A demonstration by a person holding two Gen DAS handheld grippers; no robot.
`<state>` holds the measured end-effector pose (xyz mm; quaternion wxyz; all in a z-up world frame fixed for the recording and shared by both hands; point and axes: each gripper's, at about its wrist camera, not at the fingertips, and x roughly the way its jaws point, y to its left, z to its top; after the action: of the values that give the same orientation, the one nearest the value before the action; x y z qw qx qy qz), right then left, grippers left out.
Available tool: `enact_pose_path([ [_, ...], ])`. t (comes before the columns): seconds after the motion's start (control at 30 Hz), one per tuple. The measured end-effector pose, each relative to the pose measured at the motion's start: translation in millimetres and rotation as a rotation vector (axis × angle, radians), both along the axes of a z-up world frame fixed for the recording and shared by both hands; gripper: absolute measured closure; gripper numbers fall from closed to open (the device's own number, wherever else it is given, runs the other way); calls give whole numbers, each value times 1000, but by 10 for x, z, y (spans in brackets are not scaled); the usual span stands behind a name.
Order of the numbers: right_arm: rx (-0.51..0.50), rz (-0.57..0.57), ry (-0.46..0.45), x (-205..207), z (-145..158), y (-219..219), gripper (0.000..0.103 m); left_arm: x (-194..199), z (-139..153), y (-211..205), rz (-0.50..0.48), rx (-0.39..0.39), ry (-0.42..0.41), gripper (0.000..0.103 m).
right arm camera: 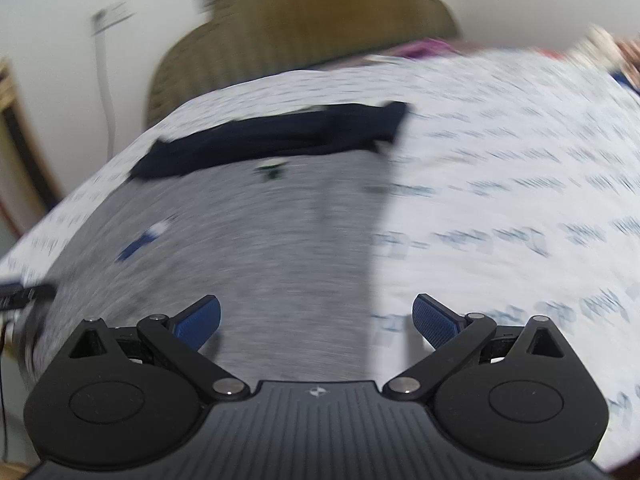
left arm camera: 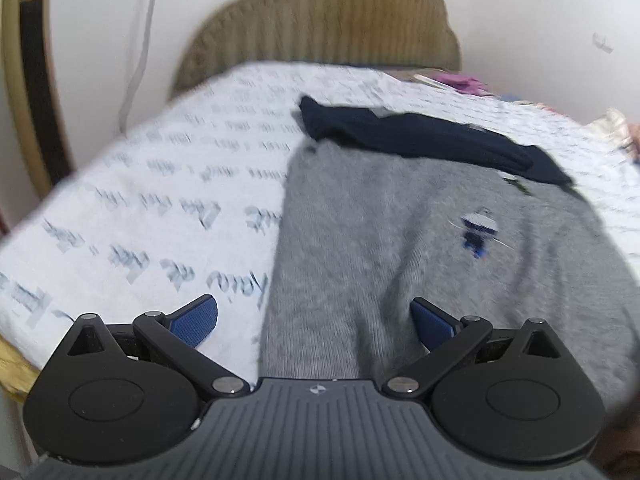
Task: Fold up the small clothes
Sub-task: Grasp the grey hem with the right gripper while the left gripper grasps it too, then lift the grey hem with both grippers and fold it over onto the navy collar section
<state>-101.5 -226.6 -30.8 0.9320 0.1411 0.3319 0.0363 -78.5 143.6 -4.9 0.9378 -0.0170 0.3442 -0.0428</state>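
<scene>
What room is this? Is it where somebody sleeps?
Most likely a bedroom. A bed with a white sheet printed with writing fills both views, a padded olive headboard stands against the wall behind it, and a grey sweater lies spread on the sheet for folding.

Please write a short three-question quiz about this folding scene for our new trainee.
1. True or false: the left gripper is shut on the grey sweater.
2. Which lies along the grey sweater's far edge? A) a red towel B) a dark navy garment C) a white sock
3. Fill in: the clothes lie on a white bedsheet printed with ____.

Key
1. False: its jaws stand open, as do the right gripper's.
2. B
3. Lettering, too blurred to read.
</scene>
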Motion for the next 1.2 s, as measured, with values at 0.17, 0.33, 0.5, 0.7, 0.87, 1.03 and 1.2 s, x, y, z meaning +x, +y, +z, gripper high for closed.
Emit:
enact_pose_path([
  [0.17, 223, 20, 66, -132, -133, -428, 0, -18, -79, 89, -117, -71, 39, 1],
  [0.33, 382, 208, 98, -167, -167, -346, 0, -38, -66, -71, -254, -185, 75, 2],
  [0.5, 465, 363, 123, 31, -203, 159, 0, -11, -37, -326, -324, -249, 115, 15],
  [0.7, 270, 368, 158, 268, -110, 549, 90, 140, 42, -327, -246, -233, 193, 89],
  [0.87, 301, 415, 117, 289, 64, 448, 90, 168, 300, -431, -276, -219, 143, 90],
  [1.03, 308, 390, 0, 507, 466, 305, 90, 414, 587, -534, -266, -258, 68, 90],
  [1.2, 200, 240, -4, 1027, 426, 164, 88, 908, 364, -674, -195, -138, 111, 77],
])
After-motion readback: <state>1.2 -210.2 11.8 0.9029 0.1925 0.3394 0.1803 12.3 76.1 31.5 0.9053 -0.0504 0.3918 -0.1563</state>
